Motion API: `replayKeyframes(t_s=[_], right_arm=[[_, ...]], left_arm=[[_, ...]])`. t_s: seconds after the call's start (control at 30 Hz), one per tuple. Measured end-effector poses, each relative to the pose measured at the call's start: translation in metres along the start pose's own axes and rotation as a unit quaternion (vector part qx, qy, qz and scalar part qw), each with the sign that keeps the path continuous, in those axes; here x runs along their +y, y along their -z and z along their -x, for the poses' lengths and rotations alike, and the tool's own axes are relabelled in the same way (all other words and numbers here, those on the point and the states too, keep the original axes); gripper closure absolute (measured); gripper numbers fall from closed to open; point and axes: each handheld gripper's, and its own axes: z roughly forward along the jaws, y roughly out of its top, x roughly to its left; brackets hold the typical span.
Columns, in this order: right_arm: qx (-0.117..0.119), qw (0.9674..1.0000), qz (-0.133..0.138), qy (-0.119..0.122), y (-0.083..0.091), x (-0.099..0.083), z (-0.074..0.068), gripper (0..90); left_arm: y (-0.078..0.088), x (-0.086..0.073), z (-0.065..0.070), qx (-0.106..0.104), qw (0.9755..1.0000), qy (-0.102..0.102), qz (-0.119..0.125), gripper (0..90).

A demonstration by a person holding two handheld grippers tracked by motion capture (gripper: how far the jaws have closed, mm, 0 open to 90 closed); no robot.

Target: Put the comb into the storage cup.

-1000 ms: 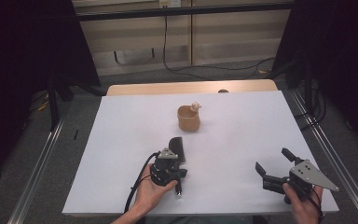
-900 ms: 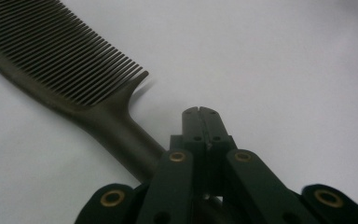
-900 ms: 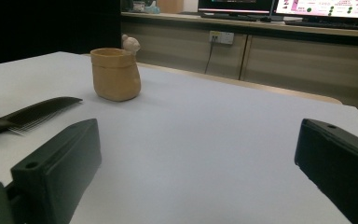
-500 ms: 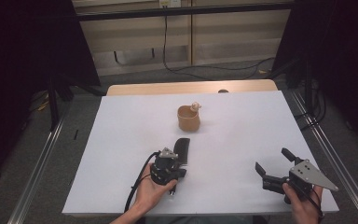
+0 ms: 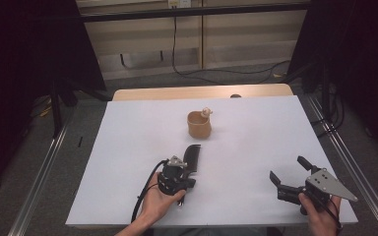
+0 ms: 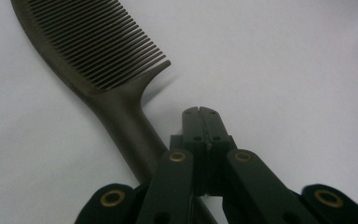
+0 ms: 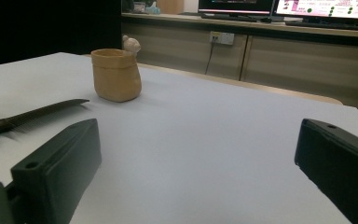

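While one comb lies beside my closed left gripper, my right gripper gapes empty; one cup.

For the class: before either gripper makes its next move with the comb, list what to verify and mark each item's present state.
1. Left gripper jaws together, nothing between them: ok.
2. Comb gripped: not ok; its handle runs beside the closed jaws.
3. Right gripper open: ok.
4. Cup upright, apart from the comb: ok.
5. White table bare between the comb and the cup: ok.
6. Cup's contents: cannot tell.
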Motion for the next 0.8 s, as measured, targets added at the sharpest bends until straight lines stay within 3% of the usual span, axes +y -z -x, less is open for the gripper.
replayKeyframes(t_s=[0.33,0.43,0.8], right_arm=[[0.001,1.0,-0.001,0.003,0.0,0.0,0.0,0.0],[0.001,1.0,-0.001,0.004,0.0,0.0,0.0,0.0],[0.001,1.0,-0.001,0.002,0.0,0.0,0.0,0.0]], left_arm=[[0.003,-0.002,0.003,-0.01,0.9999,-0.002,-0.006,90.0],[0.004,-0.004,0.007,-0.005,0.9998,-0.014,-0.014,90.0],[0.014,-0.011,0.002,-0.004,0.9998,-0.015,-0.016,90.0]])
